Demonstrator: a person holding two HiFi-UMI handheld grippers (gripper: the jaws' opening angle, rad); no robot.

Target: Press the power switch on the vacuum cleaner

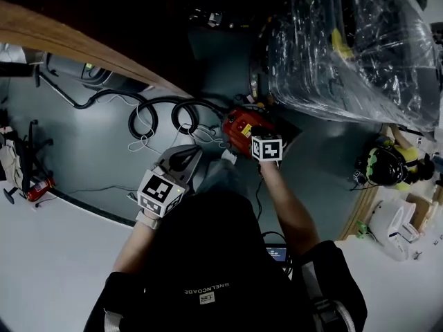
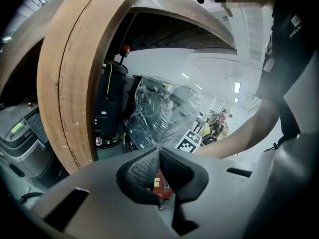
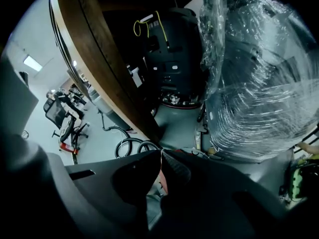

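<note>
A red vacuum cleaner (image 1: 239, 128) lies on the grey floor under a curved wooden rim. My right gripper (image 1: 256, 133) reaches down onto its top with jaws shut; contact with the switch is hidden by the gripper. In the right gripper view the jaw tips (image 3: 162, 153) meet, and a reddish sliver of the vacuum (image 3: 160, 180) shows behind them. My left gripper (image 1: 194, 155) hangs just left of the vacuum, shut and empty. In the left gripper view its tips (image 2: 159, 148) meet, with the red vacuum body (image 2: 159, 184) showing below them.
A black hose (image 1: 163, 113) coils on the floor left of the vacuum beside white cables (image 1: 142, 142). The wooden rim (image 1: 83, 47) overhangs at upper left. A plastic-wrapped machine (image 1: 353, 47) looms at upper right. Yellow-black gear (image 1: 387, 164) and a white object (image 1: 394, 223) lie at right.
</note>
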